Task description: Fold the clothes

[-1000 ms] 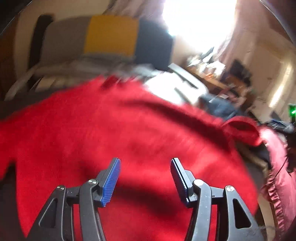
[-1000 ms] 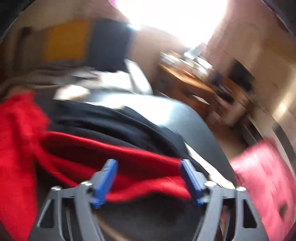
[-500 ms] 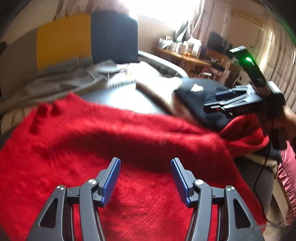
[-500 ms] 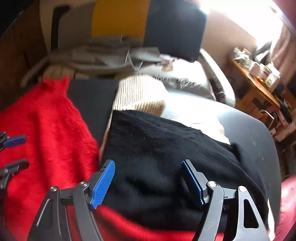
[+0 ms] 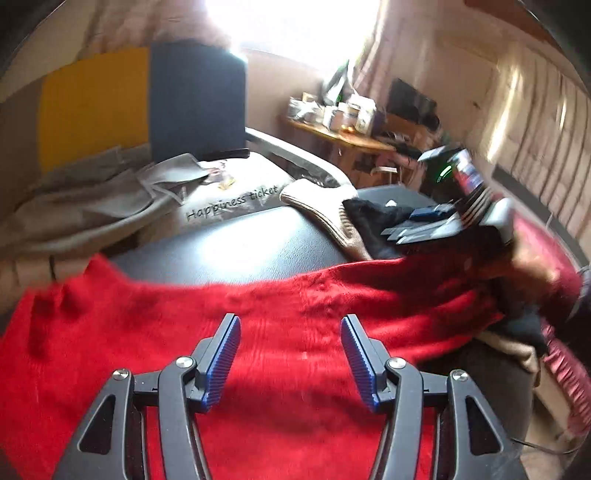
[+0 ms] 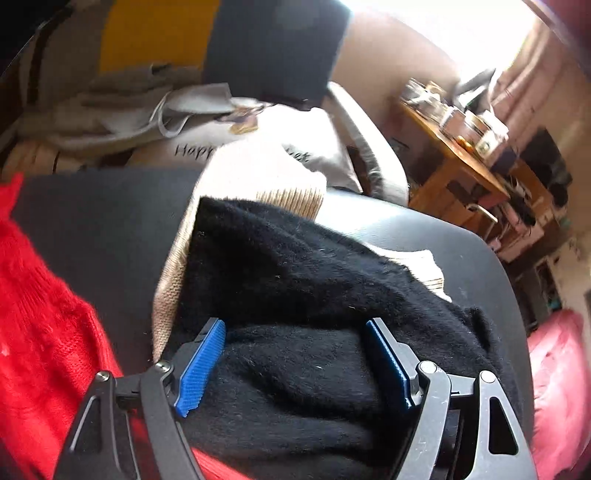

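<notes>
Red sweater (image 5: 288,332) under left gripper (image 5: 290,354) (jaws apart); right gripper (image 6: 295,354) over black garment (image 6: 295,280).

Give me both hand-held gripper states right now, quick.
Left hand-held gripper: open, empty, over the red sweater.
Right hand-held gripper: open, holding nothing, over the black garment.

Ahead of me, a yellow cushion (image 5: 94,103) and a navy cushion (image 5: 197,99) stand side by side; below the navy one lies a pale pillow (image 5: 236,192) lettered "Happiness ticket". At right, a cluttered wooden side table (image 6: 458,162) by the bright window (image 5: 295,29).
</notes>
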A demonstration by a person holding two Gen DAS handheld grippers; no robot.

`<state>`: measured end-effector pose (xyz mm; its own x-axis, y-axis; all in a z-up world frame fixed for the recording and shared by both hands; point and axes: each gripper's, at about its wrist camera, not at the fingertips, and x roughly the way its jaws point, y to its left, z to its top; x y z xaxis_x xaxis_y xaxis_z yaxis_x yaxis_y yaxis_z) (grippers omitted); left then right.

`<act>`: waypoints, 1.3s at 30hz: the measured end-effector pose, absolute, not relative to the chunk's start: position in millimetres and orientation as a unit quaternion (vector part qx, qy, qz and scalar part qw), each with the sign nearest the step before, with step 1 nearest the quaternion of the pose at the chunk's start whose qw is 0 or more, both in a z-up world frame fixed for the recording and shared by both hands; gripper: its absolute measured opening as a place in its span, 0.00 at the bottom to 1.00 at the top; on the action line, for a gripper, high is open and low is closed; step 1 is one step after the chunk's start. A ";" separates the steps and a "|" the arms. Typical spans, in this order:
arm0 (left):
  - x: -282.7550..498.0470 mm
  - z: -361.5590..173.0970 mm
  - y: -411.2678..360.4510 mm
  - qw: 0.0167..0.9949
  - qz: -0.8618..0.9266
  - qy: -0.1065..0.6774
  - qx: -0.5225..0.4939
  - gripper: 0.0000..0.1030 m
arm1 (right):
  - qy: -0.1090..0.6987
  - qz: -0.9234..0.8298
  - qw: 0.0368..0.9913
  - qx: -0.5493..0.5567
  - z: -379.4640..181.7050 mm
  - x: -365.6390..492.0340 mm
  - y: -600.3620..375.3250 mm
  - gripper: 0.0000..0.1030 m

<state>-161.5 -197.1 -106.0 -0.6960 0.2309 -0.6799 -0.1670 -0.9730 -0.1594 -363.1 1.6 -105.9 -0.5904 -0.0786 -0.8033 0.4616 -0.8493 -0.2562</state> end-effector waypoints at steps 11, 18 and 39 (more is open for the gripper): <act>-220.7 -151.2 -176.1 0.109 0.886 -0.006 -0.450 0.54 | 0.191 -0.763 0.378 0.488 -95.1 -288.0 14.1 0.69; -242.0 -160.0 -170.3 0.061 0.893 0.027 -0.444 0.57 | 0.177 -0.848 0.244 0.435 -121.5 -314.7 20.5 0.60; -28.0 -131.4 -335.8 -0.117 0.910 -0.139 -0.373 0.56 | 0.171 -0.805 0.424 0.378 -101.6 -195.8 -136.0 0.71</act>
